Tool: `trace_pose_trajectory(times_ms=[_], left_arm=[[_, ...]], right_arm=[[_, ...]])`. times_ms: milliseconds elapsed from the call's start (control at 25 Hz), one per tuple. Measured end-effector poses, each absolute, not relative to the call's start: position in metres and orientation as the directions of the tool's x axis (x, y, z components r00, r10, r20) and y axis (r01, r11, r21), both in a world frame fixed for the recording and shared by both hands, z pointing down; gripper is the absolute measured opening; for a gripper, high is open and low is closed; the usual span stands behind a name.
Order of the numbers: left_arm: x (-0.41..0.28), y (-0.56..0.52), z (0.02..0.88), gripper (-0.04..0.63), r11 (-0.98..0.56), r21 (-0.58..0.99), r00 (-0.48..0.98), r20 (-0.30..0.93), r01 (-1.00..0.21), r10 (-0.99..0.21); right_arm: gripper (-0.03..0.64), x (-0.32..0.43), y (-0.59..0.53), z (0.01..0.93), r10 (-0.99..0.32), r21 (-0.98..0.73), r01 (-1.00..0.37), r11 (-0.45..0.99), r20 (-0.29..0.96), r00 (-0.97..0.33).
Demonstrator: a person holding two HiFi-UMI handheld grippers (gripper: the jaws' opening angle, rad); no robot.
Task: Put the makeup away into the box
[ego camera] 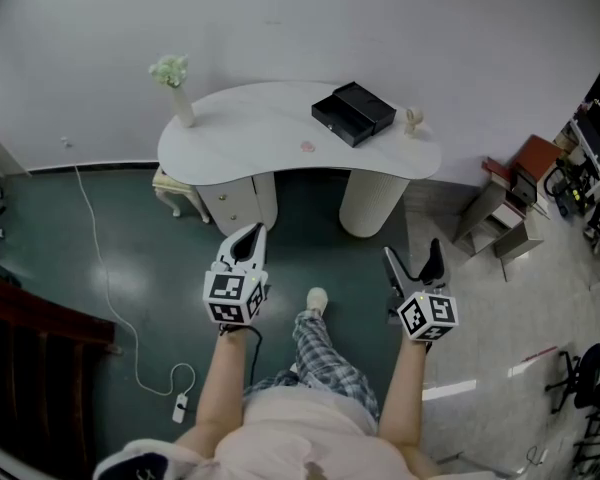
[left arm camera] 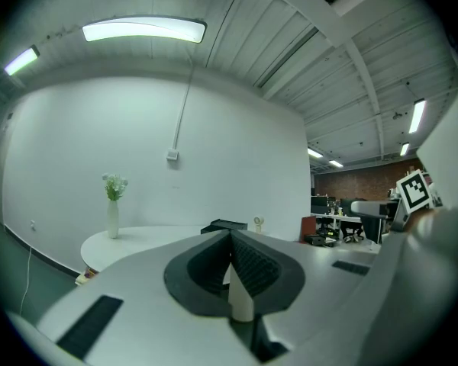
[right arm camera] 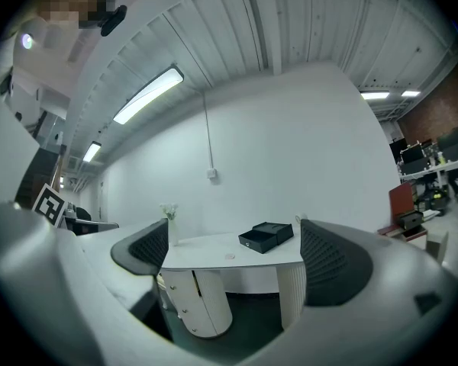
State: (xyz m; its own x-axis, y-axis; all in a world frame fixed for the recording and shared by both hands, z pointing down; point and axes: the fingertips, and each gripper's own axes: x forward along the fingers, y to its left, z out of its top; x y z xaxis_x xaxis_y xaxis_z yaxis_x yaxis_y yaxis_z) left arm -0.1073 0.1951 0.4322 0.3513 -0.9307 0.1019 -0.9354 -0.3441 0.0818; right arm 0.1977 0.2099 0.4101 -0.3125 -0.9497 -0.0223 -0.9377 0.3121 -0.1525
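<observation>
A black box [ego camera: 352, 113] lies with its lid open on the right part of a white curved table [ego camera: 240, 133]. A small pink makeup item [ego camera: 308, 147] rests on the tabletop in front of it. Both grippers hover over the green floor, well short of the table. My left gripper [ego camera: 248, 238] is shut with nothing between its pads; its own view [left arm camera: 230, 259] shows the box [left arm camera: 227, 225] far ahead. My right gripper [ego camera: 412, 261] stands wide open and empty. In the right gripper view [right arm camera: 233, 242], the box [right arm camera: 267, 235] and pink item [right arm camera: 230, 256] appear between its jaws, far off.
A white vase of flowers [ego camera: 177, 88] stands at the table's left end and a small white ornament [ego camera: 412, 118] at its right. A stool [ego camera: 175, 188] sits under the table. A white cable [ego camera: 110, 298] runs across the floor. Shelves and office chairs [ego camera: 580, 198] crowd the right.
</observation>
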Motion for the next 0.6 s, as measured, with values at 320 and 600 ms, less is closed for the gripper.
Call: trace_pose_trajectory(times_ms=[320, 600], left_arm=[[-0.108, 0.143, 0.44, 0.026, -0.332, 0.074, 0.339, 0.102, -0.94, -0.935], [-0.109, 0.058, 0.447, 0.026, -0.319, 0.065, 0.324, 0.113, -0.946, -0.939]], right_arm=[[0.528, 0.199, 0.152, 0.416, -0.948, -0.152, -0.936, 0.318, -0.037, -0.316], [0.528, 0.203, 0.06, 0.423, -0.951, -0.161, -0.938, 0.308, -0.038, -0.306]])
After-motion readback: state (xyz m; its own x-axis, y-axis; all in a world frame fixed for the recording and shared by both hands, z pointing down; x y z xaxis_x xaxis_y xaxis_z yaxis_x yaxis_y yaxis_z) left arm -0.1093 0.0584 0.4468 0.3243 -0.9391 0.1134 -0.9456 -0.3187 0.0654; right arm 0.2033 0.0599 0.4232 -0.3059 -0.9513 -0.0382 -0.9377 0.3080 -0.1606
